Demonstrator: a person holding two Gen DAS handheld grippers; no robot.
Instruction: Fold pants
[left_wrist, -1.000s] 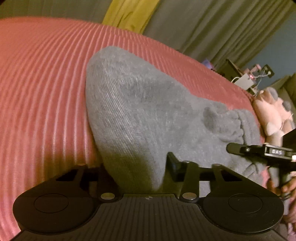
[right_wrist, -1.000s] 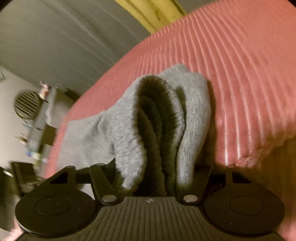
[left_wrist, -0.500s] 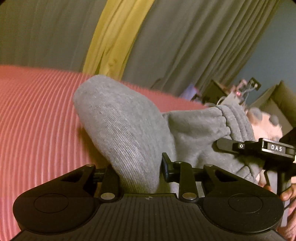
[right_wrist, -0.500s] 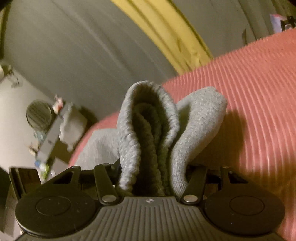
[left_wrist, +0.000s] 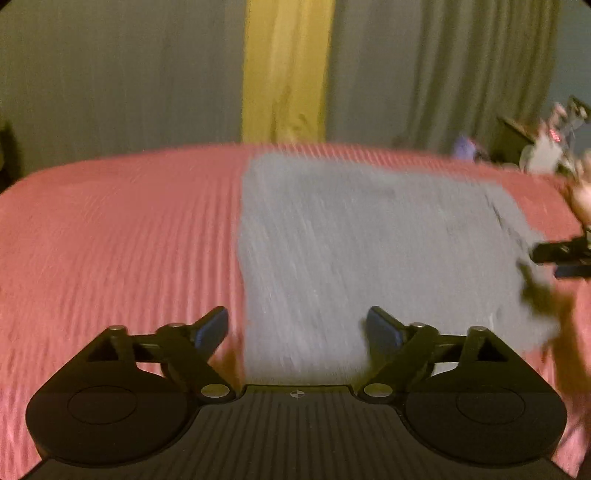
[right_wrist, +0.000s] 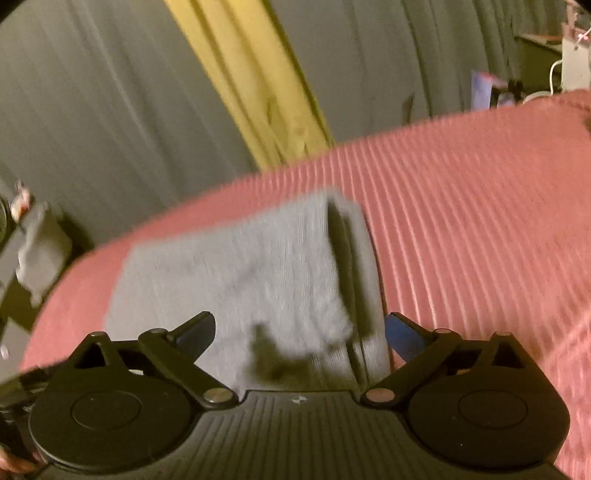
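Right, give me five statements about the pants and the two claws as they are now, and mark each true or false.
1. The left claw is open. True.
2. The right claw grips the pants. False: it is open and holds nothing.
3. The pants lie flat on the pink bedspread. True.
4. The pants are blue. False: they are grey.
5. A yellow curtain hangs behind the bed. True.

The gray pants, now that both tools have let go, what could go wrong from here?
The gray pants lie folded on the pink ribbed bedspread. In the right wrist view the right-hand layers sit stepped, so the stack may be uneven. The open left tool and right tool hang close and could snag the near edge.
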